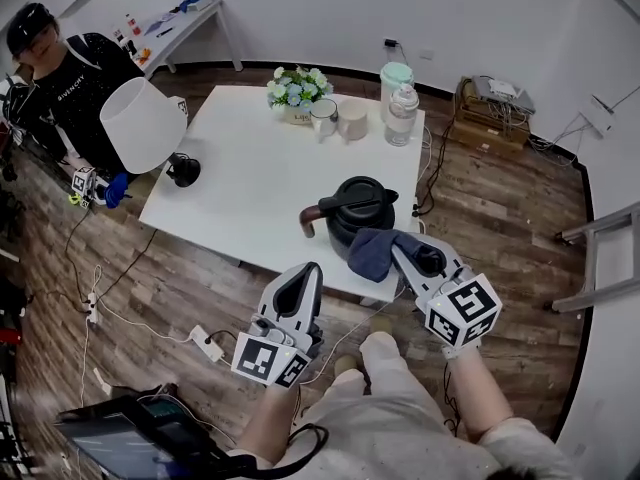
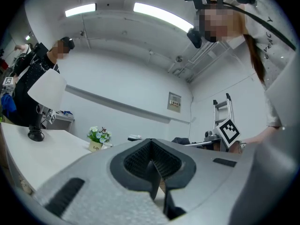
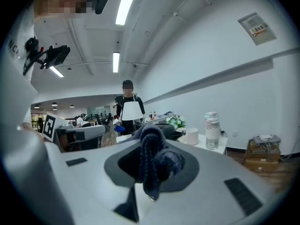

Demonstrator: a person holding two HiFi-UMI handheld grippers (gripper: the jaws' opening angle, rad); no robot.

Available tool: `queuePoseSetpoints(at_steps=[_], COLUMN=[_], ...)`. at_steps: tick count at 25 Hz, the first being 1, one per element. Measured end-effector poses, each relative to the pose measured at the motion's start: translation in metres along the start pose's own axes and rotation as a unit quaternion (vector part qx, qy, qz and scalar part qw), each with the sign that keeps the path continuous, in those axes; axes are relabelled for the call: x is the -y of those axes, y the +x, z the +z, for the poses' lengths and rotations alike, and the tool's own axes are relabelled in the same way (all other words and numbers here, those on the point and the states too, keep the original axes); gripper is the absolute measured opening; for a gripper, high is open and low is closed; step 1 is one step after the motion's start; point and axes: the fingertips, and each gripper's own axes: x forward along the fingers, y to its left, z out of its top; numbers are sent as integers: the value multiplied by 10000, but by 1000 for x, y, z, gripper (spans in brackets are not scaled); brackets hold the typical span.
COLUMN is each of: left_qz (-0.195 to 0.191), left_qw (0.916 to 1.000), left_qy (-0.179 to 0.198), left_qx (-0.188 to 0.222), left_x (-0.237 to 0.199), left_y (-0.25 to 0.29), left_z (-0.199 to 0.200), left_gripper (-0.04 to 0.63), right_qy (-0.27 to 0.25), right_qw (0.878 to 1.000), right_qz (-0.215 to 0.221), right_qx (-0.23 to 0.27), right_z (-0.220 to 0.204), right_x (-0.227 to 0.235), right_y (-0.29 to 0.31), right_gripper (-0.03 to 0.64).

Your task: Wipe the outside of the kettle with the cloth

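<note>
Your right gripper [image 1: 408, 251] is clamped on the dark blue cloth [image 1: 372, 252]. Its own view shows the fabric bunched between the two jaws and hanging down over the near one. In the head view the cloth lies against the near right side of the black kettle [image 1: 358, 203], low on its body. I can't tell from here how firmly it presses.

The kettle stands upright near the near edge of the white table [image 1: 250, 178], towards the right. Its lid is on, and its brown-tipped handle points left.

Your left gripper [image 1: 308, 273] is closed with nothing in it (its own view shows the jaws meeting pad to pad). It hangs just off the table's near edge, left of the kettle and not touching it.

At the far edge of the table stand a small pot of flowers [image 1: 296, 90], two mugs [image 1: 337, 119], a clear bottle [image 1: 403, 114] and a teal-lidded jar [image 1: 396, 76]. A white lamp [image 1: 146, 124] leans in over the table's left corner. Beyond it, at the far left, stands a person in black [image 1: 62, 80].
</note>
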Motion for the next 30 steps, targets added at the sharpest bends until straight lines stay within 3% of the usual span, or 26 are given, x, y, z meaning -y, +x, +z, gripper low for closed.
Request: queuePoseSetpoints(at_steps=[8,14,24,30], left_qz=[-248,-269,-401,-382], left_qw=[9996,9995,9992,9992], left_qy=[-108,-118,42,33], left_qx=[-117,-89,71,71], left_x=[16,18,31,34], left_y=[26,36,32,3], left_z=[-15,-17,-14,-12], left_gripper=[8,8,8,8], right_qy=[45,-137,100,-68], right_qw=[9982,9959,9962,9964], right_qz=[-600,-886,-840,-848], right_qx=[86,135,184,43], right_z=[6,16,4,-9], right_x=[54,68,12,-22], right_y=[-23,-43,-62,-71], right_gripper=[61,61,61,61])
